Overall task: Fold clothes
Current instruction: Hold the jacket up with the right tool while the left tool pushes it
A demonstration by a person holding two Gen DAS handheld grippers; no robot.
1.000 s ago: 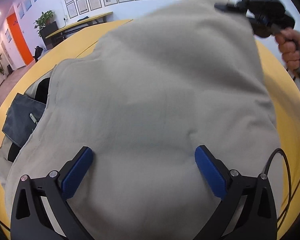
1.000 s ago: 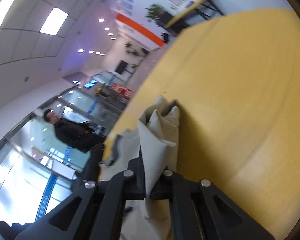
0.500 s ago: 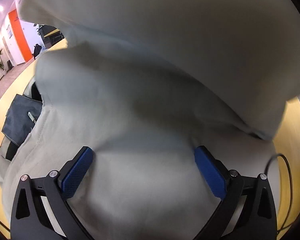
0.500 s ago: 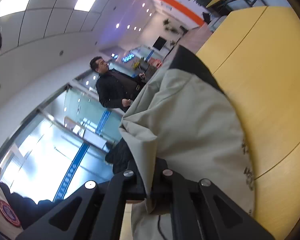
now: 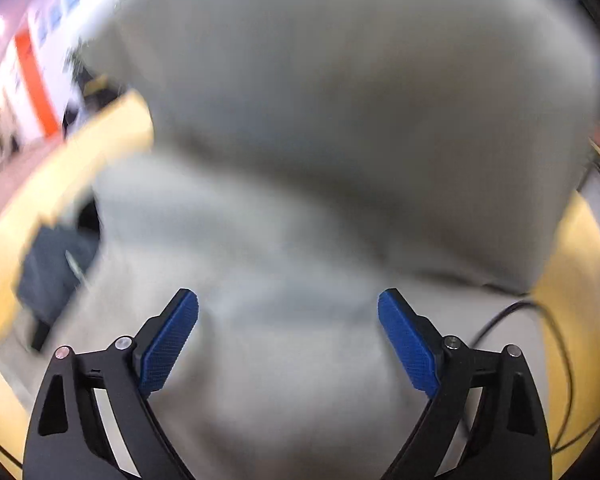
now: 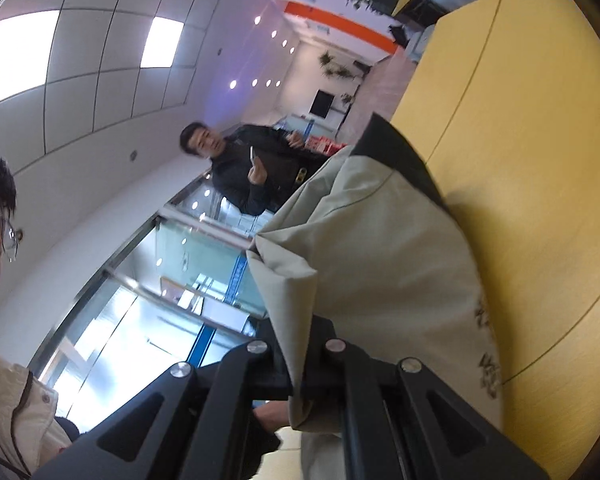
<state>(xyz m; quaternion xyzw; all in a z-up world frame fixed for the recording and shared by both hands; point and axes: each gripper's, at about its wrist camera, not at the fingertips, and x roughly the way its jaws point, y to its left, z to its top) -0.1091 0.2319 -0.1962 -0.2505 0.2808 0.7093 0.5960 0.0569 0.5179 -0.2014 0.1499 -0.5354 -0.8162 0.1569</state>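
A large beige-grey garment (image 5: 300,320) lies on the yellow table (image 5: 572,280), blurred by motion. Its far part (image 5: 340,100) is lifted and folding over toward me. My left gripper (image 5: 288,332) is open, its blue pads (image 5: 168,336) hovering just above the near cloth and holding nothing. My right gripper (image 6: 300,364) is shut on an edge of the garment (image 6: 380,280), which drapes away from the jaws with a dark lining (image 6: 400,160) showing at its far end. The right gripper itself is hidden behind the cloth in the left wrist view.
A dark folded garment (image 5: 56,272) lies at the left of the table beside the beige one. A black cable (image 5: 556,360) loops at the right. Two people (image 6: 256,160) stand beyond the table (image 6: 540,160) in the right wrist view.
My right gripper has carried the garment's far edge up and over toward the near side. The folded flap now hangs lower over the cloth. My left gripper stays open in about the same place.
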